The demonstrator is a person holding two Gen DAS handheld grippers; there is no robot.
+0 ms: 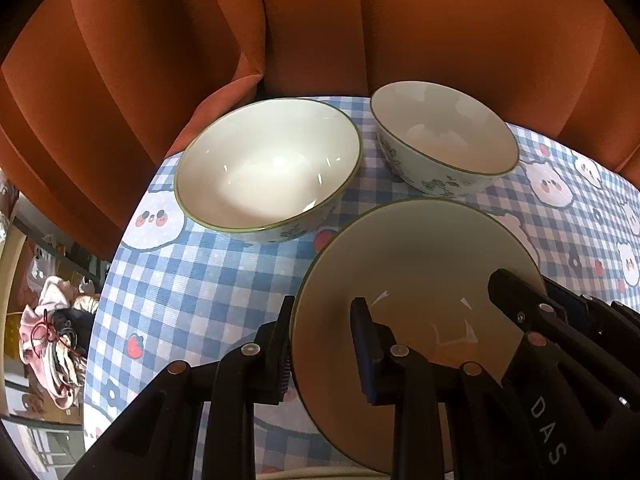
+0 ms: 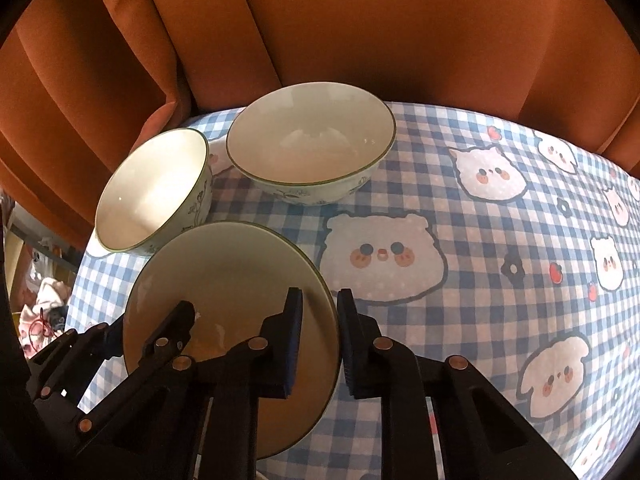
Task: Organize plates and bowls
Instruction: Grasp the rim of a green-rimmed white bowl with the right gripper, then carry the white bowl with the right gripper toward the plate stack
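Note:
A cream plate with a green rim (image 1: 416, 280) (image 2: 228, 280) is held near me above the table. My left gripper (image 1: 324, 344) straddles its left rim, one finger outside and one inside. My right gripper (image 2: 320, 340) straddles its right rim and also shows in the left wrist view (image 1: 520, 300). Two white bowls with green rims and floral sides stand behind the plate: one at the left (image 1: 266, 164) (image 2: 154, 192), one at the right (image 1: 444, 136) (image 2: 310, 146). Both bowls are upright and empty.
The table carries a blue checked cloth with cartoon animal faces (image 2: 480, 240) (image 1: 192, 280). An orange curtain (image 1: 320, 32) hangs right behind the table's far edge. The table's left edge drops to a cluttered floor with pink cloth (image 1: 52, 344).

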